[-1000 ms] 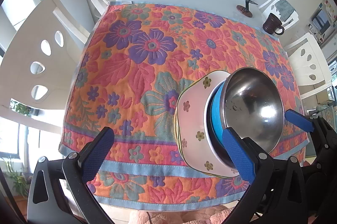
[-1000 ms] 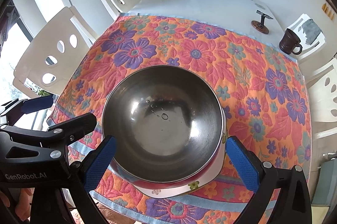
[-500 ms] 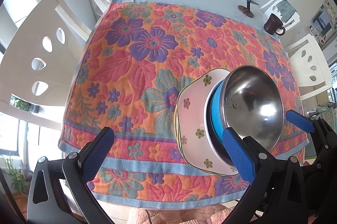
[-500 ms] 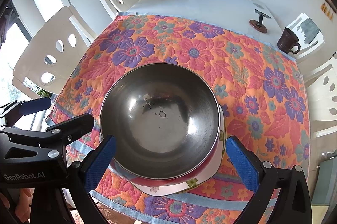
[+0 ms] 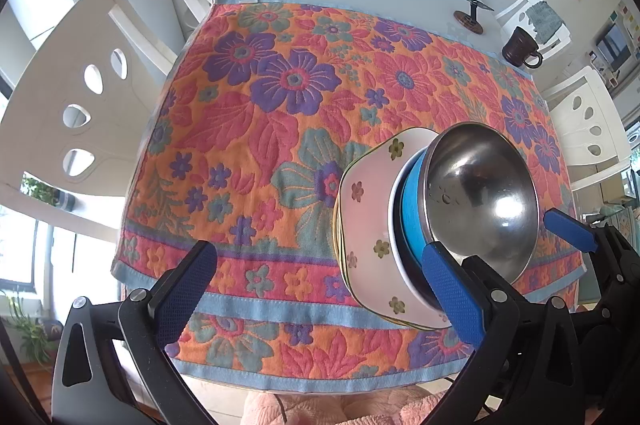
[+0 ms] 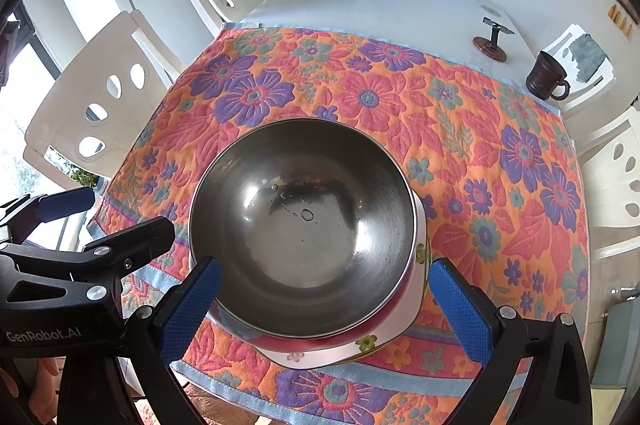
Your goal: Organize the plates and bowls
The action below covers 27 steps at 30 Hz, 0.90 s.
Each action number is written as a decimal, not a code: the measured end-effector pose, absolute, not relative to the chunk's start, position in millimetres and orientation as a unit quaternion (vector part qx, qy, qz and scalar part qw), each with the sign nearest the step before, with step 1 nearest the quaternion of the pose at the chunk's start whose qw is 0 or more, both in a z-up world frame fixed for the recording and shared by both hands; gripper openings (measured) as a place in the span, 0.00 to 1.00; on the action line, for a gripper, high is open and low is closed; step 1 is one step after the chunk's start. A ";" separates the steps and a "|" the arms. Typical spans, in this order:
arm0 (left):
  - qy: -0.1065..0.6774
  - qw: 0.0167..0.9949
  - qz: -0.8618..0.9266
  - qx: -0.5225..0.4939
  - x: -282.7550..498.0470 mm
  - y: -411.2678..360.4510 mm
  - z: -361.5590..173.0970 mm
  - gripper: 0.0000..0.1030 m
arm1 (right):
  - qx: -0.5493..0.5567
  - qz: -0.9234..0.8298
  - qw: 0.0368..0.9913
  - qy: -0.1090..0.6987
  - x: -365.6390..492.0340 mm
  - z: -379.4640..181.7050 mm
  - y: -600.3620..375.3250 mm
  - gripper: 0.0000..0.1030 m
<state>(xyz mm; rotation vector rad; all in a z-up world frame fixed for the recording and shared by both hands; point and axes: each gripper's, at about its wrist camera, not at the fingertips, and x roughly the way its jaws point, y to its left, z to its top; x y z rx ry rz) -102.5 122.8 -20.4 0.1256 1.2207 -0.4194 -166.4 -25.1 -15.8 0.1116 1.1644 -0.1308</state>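
Seemingly most of the sorting is already done. Over on the left side, the left gripper stands wide apart and holds nothing; only flowered cloth shows between its blue pads. To its right, near the front edge of the table, sits a single stack: a flowered plate at the bottom, a blue-sided bowl on it, and a steel bowl nested on top, with a few droplets inside. From the right wrist view a red band shows under the steel rim, so a further dish may lie in the stack. The right gripper is also spread open, its pads flanking the steel bowl just clear of the rim, gripping nothing. Further right, a brown mug stands on bare tabletop. No other plates or bowls show loose on the cloth, so I judge little remains beyond perhaps squaring the stack.
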 end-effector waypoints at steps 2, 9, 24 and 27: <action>0.567 0.798 -0.194 0.059 -102.7 122.9 -19.8 0.99 | 0.048 -0.065 0.832 0.548 -168.0 -15.7 -22.8 1.00; 0.565 0.801 -0.190 0.055 -105.9 125.8 -18.1 0.99 | 0.036 -0.069 0.834 0.546 -168.5 -14.1 -18.0 1.00; 0.565 0.801 -0.190 0.055 -106.9 126.2 -17.8 0.99 | 0.039 -0.070 0.833 0.547 -169.1 -14.8 -19.2 1.00; 0.566 0.800 -0.191 0.055 -107.2 125.7 -18.1 0.99 | 0.039 -0.069 0.833 0.547 -169.5 -14.8 -19.2 1.00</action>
